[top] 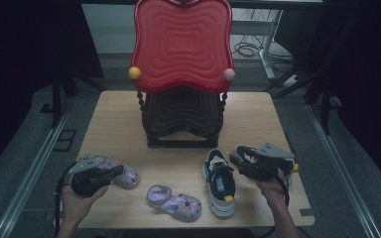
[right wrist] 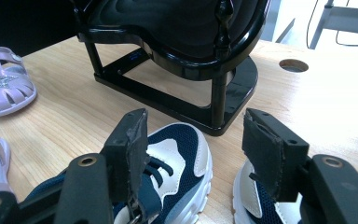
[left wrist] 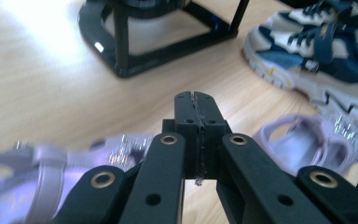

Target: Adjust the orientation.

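High view shows a wooden worktop (top: 124,124) with a black rack (top: 181,121) at its far-middle edge, topped by a red tray (top: 181,44) with a yellow ball (top: 135,73) and a pink ball (top: 229,74) at its lower corners. Along the near edge lie two lilac sandals and two navy-and-white sneakers. The left gripper (top: 110,171), held in the left hand (top: 77,201), sits at the near-left corner, over the left sandal (top: 124,174). In the left gripper view its jaws are pressed flat together with nothing between them; the left sandal (left wrist: 46,163) lies blurred just beside and below them, and the second sandal (left wrist: 307,142) lies to the other side, with a sneaker (left wrist: 317,60) beyond.

The second sandal (top: 174,202) rests near the middle of the near edge, just beside the upright sneaker (top: 220,183). The right gripper (top: 250,166), in the right hand (top: 273,191), is at the near-right corner over the other sneaker (top: 243,154). In the right gripper view its jaws stand wide apart, one above each sneaker: one sneaker (right wrist: 177,163) under the left jaw, the other (right wrist: 251,196) under the right, neither gripped.
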A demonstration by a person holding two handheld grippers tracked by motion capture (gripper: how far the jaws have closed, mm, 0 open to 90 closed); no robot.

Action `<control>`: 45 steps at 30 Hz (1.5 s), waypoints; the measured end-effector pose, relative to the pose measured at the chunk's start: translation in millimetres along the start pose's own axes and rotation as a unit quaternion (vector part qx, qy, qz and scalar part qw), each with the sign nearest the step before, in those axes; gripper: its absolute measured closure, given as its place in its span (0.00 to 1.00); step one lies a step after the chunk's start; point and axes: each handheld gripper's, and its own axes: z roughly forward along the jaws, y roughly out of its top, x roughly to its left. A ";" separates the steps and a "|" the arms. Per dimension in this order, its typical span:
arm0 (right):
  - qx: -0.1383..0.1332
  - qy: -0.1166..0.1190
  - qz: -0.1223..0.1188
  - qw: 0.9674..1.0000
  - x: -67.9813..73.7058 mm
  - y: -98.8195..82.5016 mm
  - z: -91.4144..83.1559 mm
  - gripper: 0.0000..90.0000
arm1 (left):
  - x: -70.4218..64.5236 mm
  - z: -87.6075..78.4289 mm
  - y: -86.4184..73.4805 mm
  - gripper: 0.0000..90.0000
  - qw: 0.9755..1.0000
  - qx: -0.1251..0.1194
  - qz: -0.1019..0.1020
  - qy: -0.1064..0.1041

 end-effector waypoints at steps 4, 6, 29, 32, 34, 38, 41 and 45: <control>-0.004 0.004 0.006 1.000 -1.1 1.1 -2.1 0.46 | 3.3 -0.7 -12.3 1.00 1.000 0.010 -0.008 0.000; -0.004 0.004 0.005 1.000 -0.5 1.5 -3.8 0.46 | 4.2 0.9 -18.7 1.00 1.000 0.023 -0.007 -0.003; -0.001 0.014 -0.004 1.000 8.4 1.5 -8.0 0.45 | -2.9 34.8 -41.4 0.99 0.995 0.095 0.010 -0.021; -0.001 0.015 -0.007 1.000 8.6 1.4 -7.6 0.44 | -3.2 37.6 -40.0 0.99 0.995 0.102 0.015 -0.012; -0.005 0.021 -0.013 1.000 10.2 1.7 -7.9 0.44 | -5.0 40.0 -38.3 0.99 0.994 0.106 0.018 -0.003; -0.007 0.026 -0.020 0.999 11.4 1.7 -7.9 0.44 | -6.1 42.3 -35.9 0.99 0.994 0.108 0.018 0.000; -0.004 0.027 -0.023 0.999 12.4 1.2 -6.6 0.44 | -4.9 44.4 -34.5 0.99 0.994 0.110 0.015 0.003; -0.001 0.025 -0.023 0.999 12.8 0.9 -6.1 0.44 | -2.6 50.2 -30.9 0.99 0.993 0.114 0.012 0.002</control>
